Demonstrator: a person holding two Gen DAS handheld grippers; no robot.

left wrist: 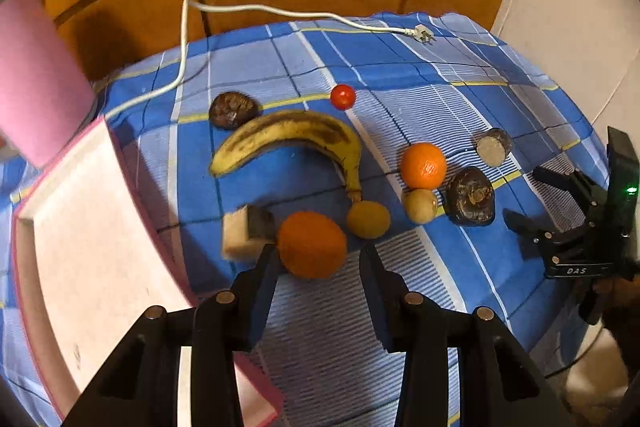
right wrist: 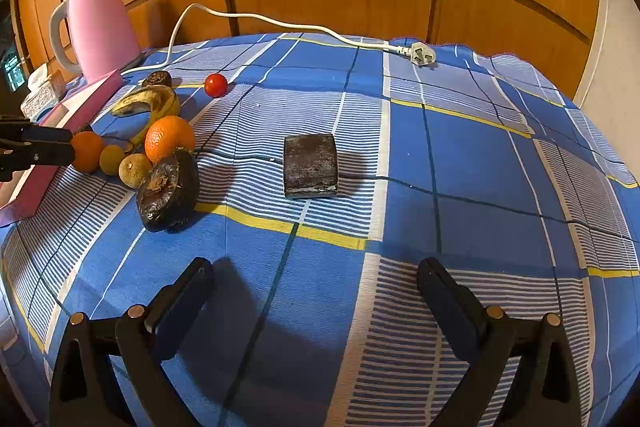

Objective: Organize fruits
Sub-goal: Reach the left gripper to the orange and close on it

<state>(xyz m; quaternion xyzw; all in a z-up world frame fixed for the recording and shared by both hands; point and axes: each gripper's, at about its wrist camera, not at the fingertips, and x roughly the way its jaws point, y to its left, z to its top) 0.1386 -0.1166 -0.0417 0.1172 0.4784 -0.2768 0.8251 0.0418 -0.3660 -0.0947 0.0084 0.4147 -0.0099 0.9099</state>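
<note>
Two oranges (left wrist: 312, 245) (left wrist: 423, 165) on checked cloth (left wrist: 312, 327)

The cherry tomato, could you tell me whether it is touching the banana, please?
Apart. The left wrist view shows bare cloth between the cherry tomato and the banana; the right wrist view agrees.

Blue checked cloth (right wrist: 460, 155), banana (left wrist: 286, 135), oranges (left wrist: 423, 165), tomato (left wrist: 343, 97), white plug cable (right wrist: 304, 27), pink kettle (right wrist: 100, 31)
</note>
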